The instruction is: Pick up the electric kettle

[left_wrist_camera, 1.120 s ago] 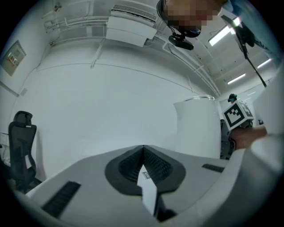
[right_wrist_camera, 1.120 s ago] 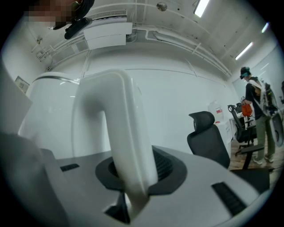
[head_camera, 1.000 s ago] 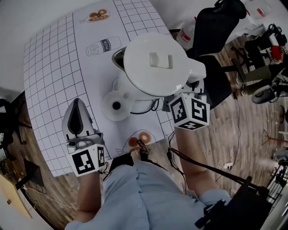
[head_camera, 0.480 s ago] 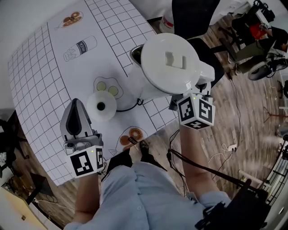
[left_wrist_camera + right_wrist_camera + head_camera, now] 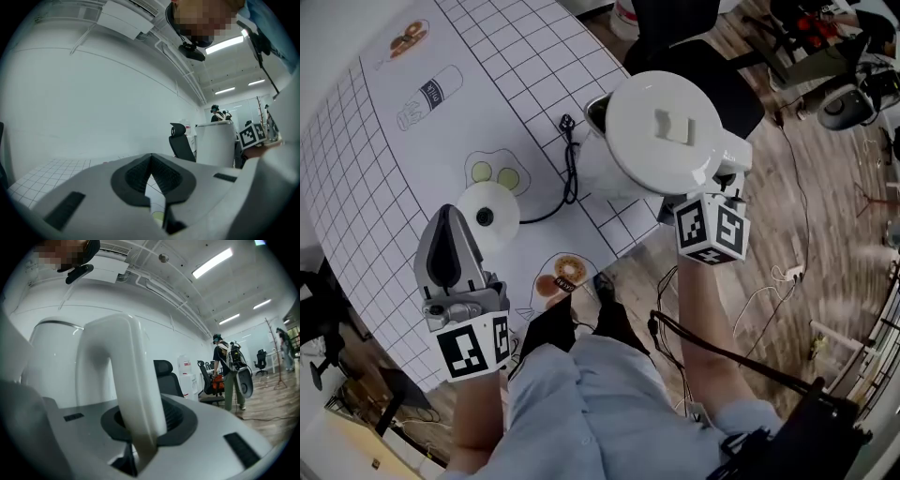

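The white electric kettle [image 5: 670,131] hangs in the air over the table's right edge, seen lid-up in the head view. My right gripper [image 5: 712,192] is shut on its curved white handle [image 5: 126,380], which fills the gap between the jaws [image 5: 140,427]. The kettle's round white base [image 5: 487,216] stays on the table to the left, with its black cord [image 5: 570,178] trailing from it. My left gripper [image 5: 448,217] hovers just in front of the base, shut with nothing in it [image 5: 151,159]. In the left gripper view the kettle's body [image 5: 214,143] shows at the right.
A white gridded table mat [image 5: 384,141] with food drawings covers the table. A black office chair [image 5: 694,56] stands just beyond the kettle, past the table's edge. Cables lie on the wooden floor [image 5: 806,234] at the right. A person [image 5: 229,376] stands far off.
The kettle has moved right, away from its base, carried by my right gripper, and the cord and plug now show. My left gripper has shifted slightly and stays shut.
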